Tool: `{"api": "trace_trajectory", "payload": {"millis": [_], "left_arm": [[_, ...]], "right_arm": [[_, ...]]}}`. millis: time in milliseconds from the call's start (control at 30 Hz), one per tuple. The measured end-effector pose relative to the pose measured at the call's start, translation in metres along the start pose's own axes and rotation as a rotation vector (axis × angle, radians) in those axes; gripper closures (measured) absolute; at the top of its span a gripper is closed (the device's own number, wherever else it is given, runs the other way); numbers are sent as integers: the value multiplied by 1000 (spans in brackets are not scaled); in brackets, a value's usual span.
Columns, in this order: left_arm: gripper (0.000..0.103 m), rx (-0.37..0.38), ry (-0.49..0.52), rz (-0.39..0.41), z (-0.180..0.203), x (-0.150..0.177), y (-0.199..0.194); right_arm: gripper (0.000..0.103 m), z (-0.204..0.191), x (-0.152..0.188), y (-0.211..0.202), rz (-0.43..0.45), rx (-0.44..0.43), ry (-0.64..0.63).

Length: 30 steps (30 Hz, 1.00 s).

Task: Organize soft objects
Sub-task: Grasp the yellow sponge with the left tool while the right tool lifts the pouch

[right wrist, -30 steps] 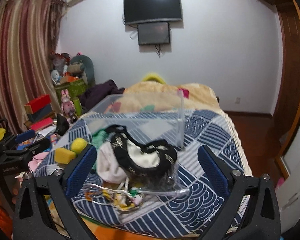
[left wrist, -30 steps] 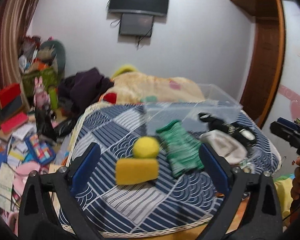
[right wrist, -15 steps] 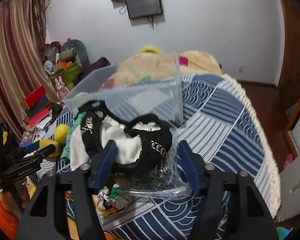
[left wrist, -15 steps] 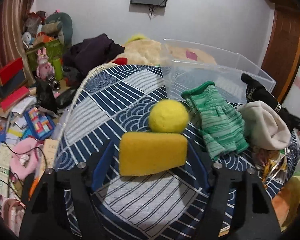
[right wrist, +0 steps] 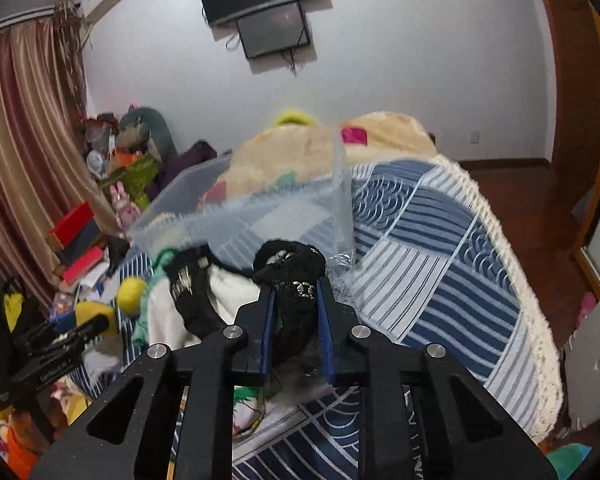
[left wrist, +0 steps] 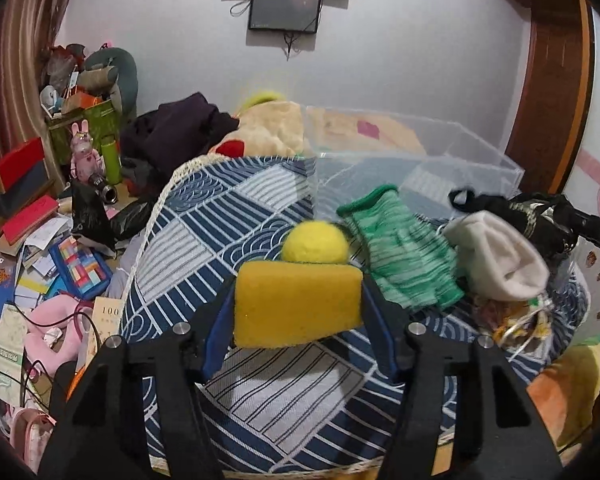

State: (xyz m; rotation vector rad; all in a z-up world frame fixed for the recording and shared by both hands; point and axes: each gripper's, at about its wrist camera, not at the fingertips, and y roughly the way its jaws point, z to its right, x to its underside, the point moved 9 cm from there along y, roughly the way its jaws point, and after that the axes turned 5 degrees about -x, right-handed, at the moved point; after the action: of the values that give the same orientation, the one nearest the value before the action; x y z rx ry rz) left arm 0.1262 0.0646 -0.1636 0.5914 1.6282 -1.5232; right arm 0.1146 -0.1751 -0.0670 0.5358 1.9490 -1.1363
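My left gripper (left wrist: 298,304) is shut on a yellow sponge block (left wrist: 296,304) just above the blue patterned cloth (left wrist: 220,236). A yellow felt ball (left wrist: 315,243) lies right behind it, with a green knit glove (left wrist: 404,260) and a white soft hat (left wrist: 500,260) to the right. My right gripper (right wrist: 296,300) is shut on a black lace garment (right wrist: 290,276) with metal studs, lifted in front of the clear plastic box (right wrist: 260,216). The box also shows in the left wrist view (left wrist: 412,160).
The cloth covers a round table (right wrist: 460,272). A clear bag of trinkets (left wrist: 516,324) lies at its right edge. A beige plush blanket (left wrist: 276,128) is piled behind. Boxes, papers and toys (left wrist: 40,240) clutter the floor at left. A wooden door (left wrist: 548,80) is at right.
Both grippers moved in and closed: the left onto the yellow sponge, the right onto the black lace garment, which is now pulled up off the pile.
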Motion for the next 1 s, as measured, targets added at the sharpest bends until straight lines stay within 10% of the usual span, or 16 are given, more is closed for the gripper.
{"api": "trace_trajectory", "payload": {"millis": [600, 1000], "left_arm": [[44, 88, 44, 157, 37, -57, -40], [44, 159, 108, 136, 63, -109, -10]], "right_arm": [[90, -1, -4, 9, -17, 20, -43], [91, -34, -87, -15, 162, -8, -143]]}}
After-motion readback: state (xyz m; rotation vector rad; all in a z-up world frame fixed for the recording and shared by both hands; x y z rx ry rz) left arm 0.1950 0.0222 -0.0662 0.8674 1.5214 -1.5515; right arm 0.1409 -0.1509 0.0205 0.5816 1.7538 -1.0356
